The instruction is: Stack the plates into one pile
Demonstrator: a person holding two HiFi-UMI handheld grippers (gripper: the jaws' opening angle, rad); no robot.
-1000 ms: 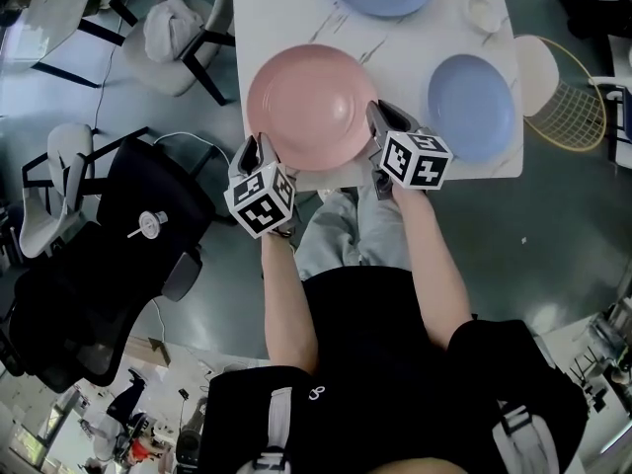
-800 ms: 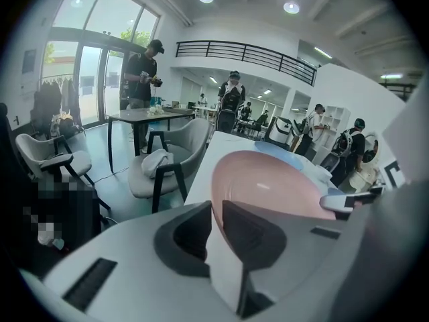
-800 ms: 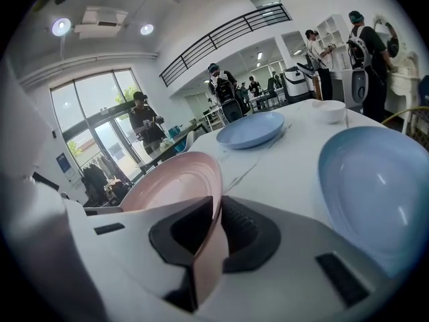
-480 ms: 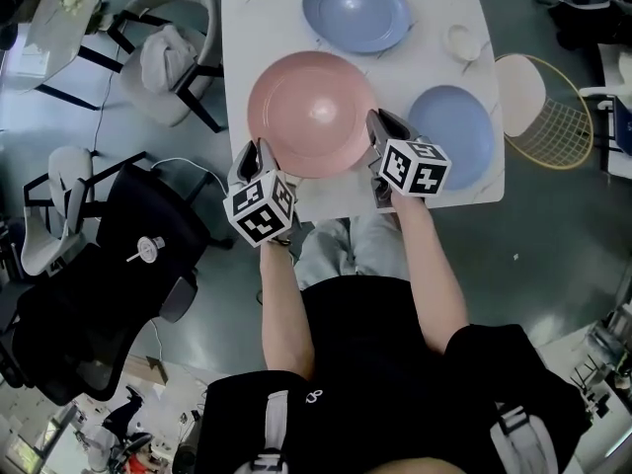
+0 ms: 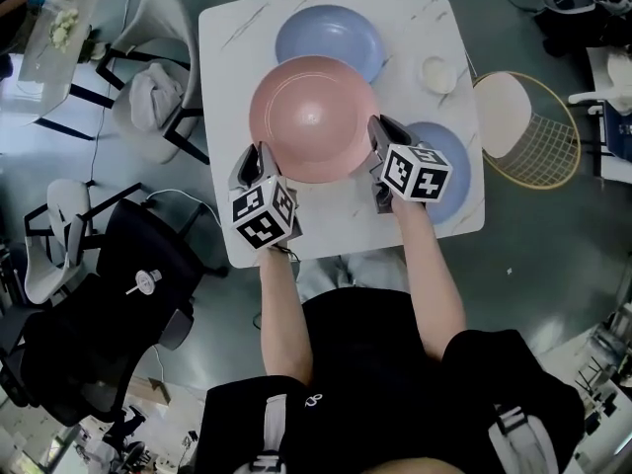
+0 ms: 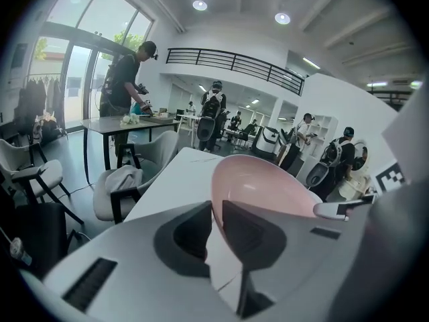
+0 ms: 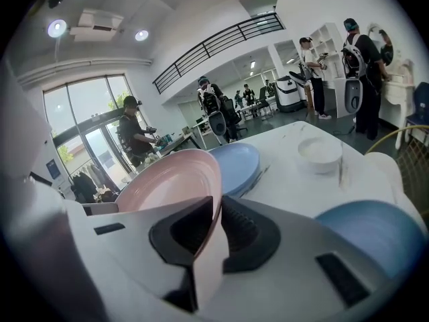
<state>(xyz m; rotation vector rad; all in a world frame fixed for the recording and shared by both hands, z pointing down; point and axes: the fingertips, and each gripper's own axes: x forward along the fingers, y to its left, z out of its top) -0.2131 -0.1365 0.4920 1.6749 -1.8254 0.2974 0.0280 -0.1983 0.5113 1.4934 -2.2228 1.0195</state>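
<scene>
A large pink plate (image 5: 314,117) hangs above the white marble table (image 5: 326,230), carried by its near rim between both grippers. My left gripper (image 5: 259,158) is shut on the plate's left near edge (image 6: 261,186). My right gripper (image 5: 381,134) is shut on its right near edge (image 7: 171,183). In both gripper views the rim sits clamped between the dark pads. A blue plate (image 5: 331,36) lies at the table's far side, partly covered by the pink plate. A second blue plate (image 5: 449,200) lies at the right, partly hidden behind the right gripper.
A small white bowl (image 5: 437,74) stands at the far right of the table. A yellow wire basket (image 5: 538,131) is off the right edge. Chairs (image 5: 148,77) stand to the left, one with cloth on it. Several people stand in the room behind.
Both grippers have carried the pink plate away from the table's near edge toward the far side. It now overlaps the far blue plate.
</scene>
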